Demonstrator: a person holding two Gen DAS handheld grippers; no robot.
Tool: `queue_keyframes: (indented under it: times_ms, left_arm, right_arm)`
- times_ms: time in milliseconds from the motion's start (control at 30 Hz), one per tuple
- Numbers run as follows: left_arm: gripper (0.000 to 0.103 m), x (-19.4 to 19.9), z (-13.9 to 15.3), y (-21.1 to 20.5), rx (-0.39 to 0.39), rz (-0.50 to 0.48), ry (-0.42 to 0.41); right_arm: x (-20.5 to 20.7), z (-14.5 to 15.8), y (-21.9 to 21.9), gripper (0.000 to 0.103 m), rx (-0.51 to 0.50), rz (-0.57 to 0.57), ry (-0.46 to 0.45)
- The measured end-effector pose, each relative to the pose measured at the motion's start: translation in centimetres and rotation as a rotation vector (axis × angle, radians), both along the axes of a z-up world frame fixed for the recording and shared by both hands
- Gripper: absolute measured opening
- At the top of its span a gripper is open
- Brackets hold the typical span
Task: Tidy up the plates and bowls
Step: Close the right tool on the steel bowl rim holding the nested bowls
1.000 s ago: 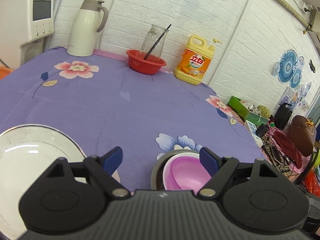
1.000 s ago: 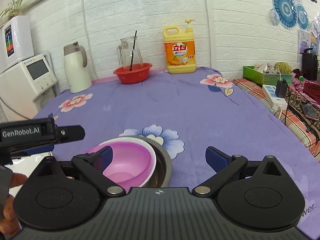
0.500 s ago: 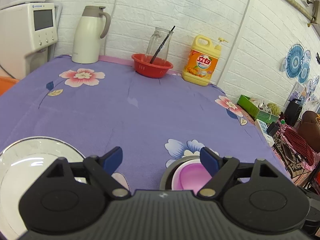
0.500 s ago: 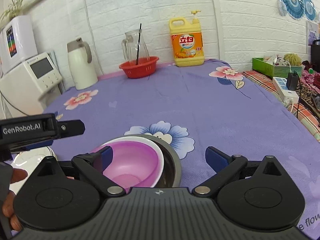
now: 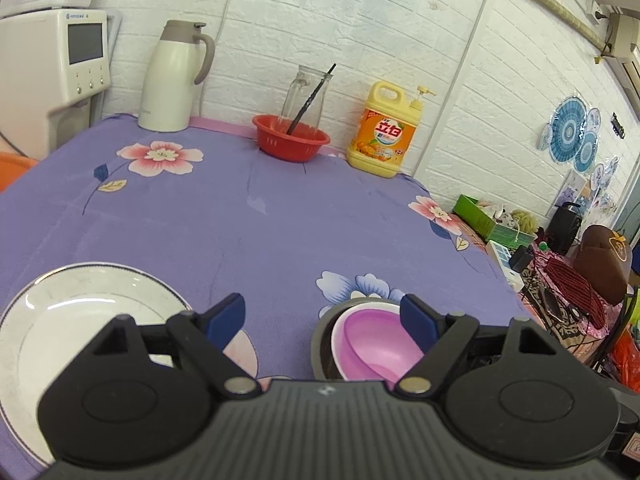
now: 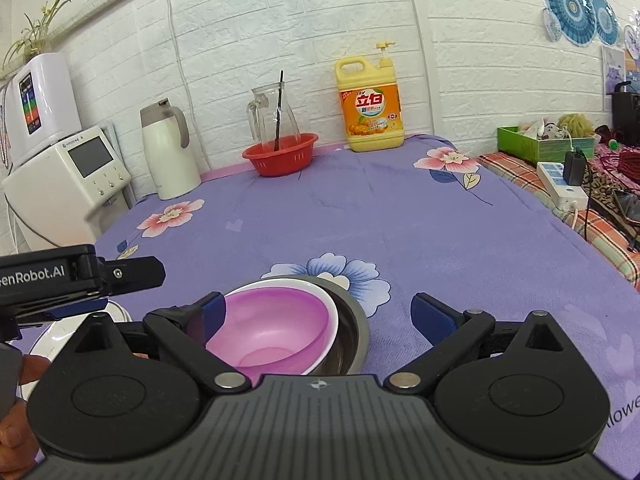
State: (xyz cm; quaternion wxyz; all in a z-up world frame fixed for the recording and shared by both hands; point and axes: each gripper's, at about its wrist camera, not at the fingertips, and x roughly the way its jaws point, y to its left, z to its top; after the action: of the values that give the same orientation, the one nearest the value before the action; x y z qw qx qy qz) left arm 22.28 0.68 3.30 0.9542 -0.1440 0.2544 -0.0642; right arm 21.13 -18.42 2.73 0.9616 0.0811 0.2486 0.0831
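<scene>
Pink bowl (image 6: 276,332) already nested inside the steel bowl (image 6: 354,320), both at the near edge of the purple tablecloth (image 5: 280,220). White plate (image 5: 72,320) sits alone at about 9 o'clock of the bowls, near but apart. Left gripper (image 5: 324,316) spread wide, holding nothing; right gripper (image 6: 318,316) likewise released and empty. Bowls look done; the plate probably still needs placing.

A white brick wall (image 6: 280,20) runs behind the bench (image 6: 400,220), which is draped in a purple flowered cloth. Blue paper fans (image 6: 576,8) hang on the wall at right. A white appliance (image 6: 68,176) stands at the bench's left end, and a plaid-covered surface (image 6: 600,236) adjoins its right.
</scene>
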Motion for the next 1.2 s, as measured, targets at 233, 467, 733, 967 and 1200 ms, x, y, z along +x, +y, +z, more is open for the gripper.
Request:
queue_keyframes:
  times_ms: [233, 467, 733, 967, 1200]
  left_arm:
    - [0.083, -0.6, -0.2, 0.6, -0.013, 0.001, 0.01]
    - [0.083, 1.5, -1.2, 0.4, 0.015, 0.013, 0.067]
    - [0.084, 5.4, -2.8, -1.8, 0.093, -0.041, 0.147]
    - [0.084, 7.1, -4.5, -2.9, 0.131, -0.063, 0.199]
    - [0.084, 8.0, -4.7, -2.9, 0.1, -0.109, 0.235]
  right_arm:
    - [-0.9, 0.5, 0.6, 0.103, -0.012, 0.018, -0.019]
    - [0.5, -0.8, -0.6, 0.103, 0.025, -0.003, 0.031]
    - [3.8, -3.2, -1.0, 0.103, 0.011, 0.028, 0.135]
    - [5.1, -4.9, -1.3, 0.103, 0.001, 0.042, 0.196]
    - [5.6, -4.9, -1.2, 0.103, -0.009, 0.064, 0.197]
